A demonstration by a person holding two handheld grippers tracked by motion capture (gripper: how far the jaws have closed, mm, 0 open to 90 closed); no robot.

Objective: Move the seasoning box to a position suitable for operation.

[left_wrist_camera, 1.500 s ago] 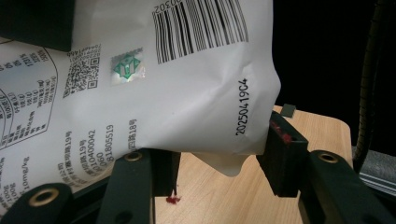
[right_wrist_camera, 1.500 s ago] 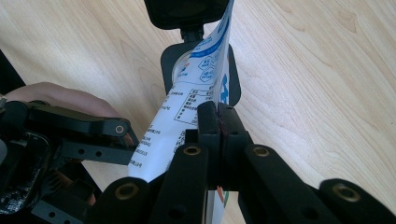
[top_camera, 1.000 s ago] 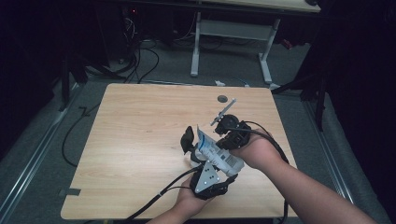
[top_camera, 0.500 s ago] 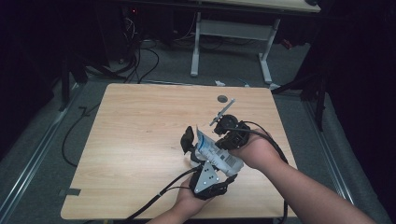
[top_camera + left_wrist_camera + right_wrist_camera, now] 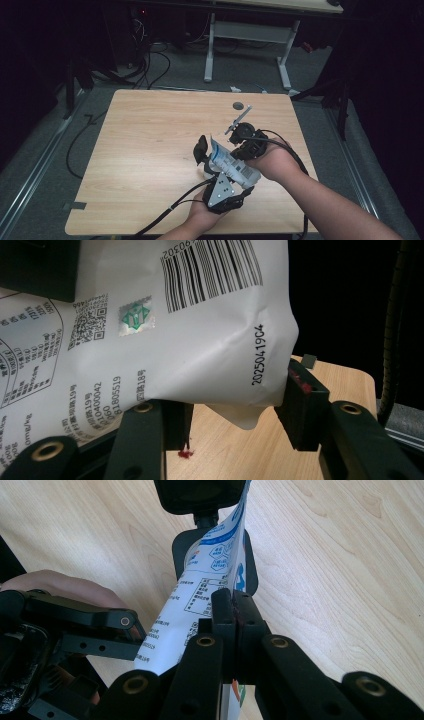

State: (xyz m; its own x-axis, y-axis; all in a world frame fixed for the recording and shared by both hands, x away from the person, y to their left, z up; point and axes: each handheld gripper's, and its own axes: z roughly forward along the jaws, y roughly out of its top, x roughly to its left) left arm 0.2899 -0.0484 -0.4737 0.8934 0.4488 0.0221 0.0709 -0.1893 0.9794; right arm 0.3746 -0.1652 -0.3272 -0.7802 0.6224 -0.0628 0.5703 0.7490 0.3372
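A white pouch (image 5: 232, 165) with blue print and a barcode is held up over the wooden table (image 5: 150, 140), right of its middle. My left gripper (image 5: 212, 155), with the grey plate on top, comes up from the near edge. In the left gripper view its jaws (image 5: 237, 400) stand apart around the puffy pouch (image 5: 200, 340), and the right pad presses into its side. My right gripper (image 5: 239, 150) comes in from the right. In the right gripper view its jaws (image 5: 234, 605) are pinched together on the thin edge of the pouch (image 5: 210, 575).
A small dark disc (image 5: 238, 105) lies on the table near the far edge. Bare wood spreads to the left of the grippers. Beyond the table stand a white-legged desk (image 5: 250, 35) and cables (image 5: 145, 65) on the dark floor.
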